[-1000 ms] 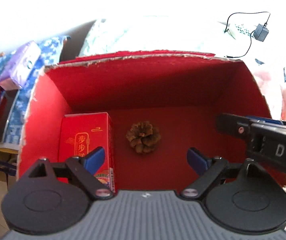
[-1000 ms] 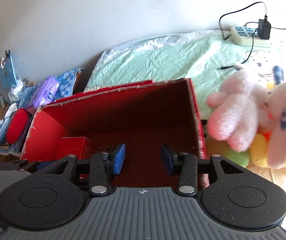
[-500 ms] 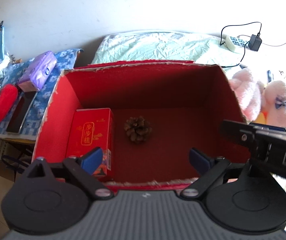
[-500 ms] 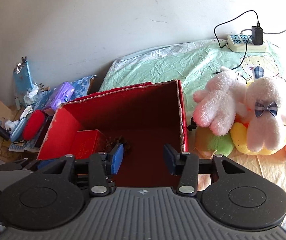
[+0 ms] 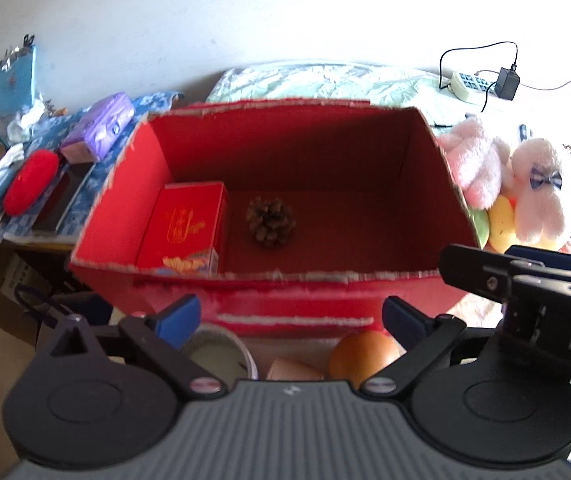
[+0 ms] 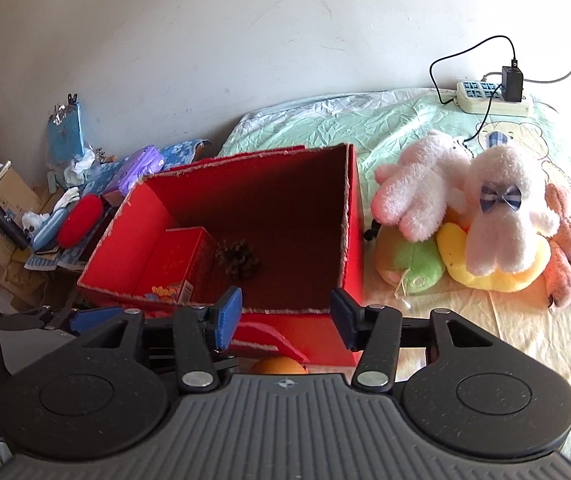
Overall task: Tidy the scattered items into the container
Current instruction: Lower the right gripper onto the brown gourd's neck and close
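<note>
Legible writing: white letters "DA" on the black body of the right gripper where it crosses the left wrist view; "DAS" and "Data Acquis… System" on the black housing at the left edge of the right wrist view. The gold print on the small red carton (image 5: 183, 226) is too blurred to read.

Red cardboard box (image 5: 451, 178): one, rectangular, open top, ragged torn rim showing pale board. Inside, two items: the red carton standing against the left wall, and one brown pine cone (image 5: 270, 222), scaly and rounded, just beside the carton on the box floor, not touching it as far as can be told.

Outside the box, in front of its near wall: one orange (image 5: 363, 354), smooth and round; one round pale-rimmed container (image 5: 221, 350), partly hidden; one tan object between them, identity unclear.

Left gripper (image 5: 289, 318): blue-padded jaws spread wide, nothing between them, held over the items in front of the box. Right gripper (image 6: 285, 316): jaws parted, empty, near the box's front right corner.

Right of the box: plush toys piled on a pale sheet, two of them pink-white (image 6: 509, 208), one with a blue checked bow. One white power strip (image 6: 493, 98) with one black adapter plugged in. Left of the box: one purple packet (image 5: 99, 128), one red oval case (image 5: 31, 182).
</note>
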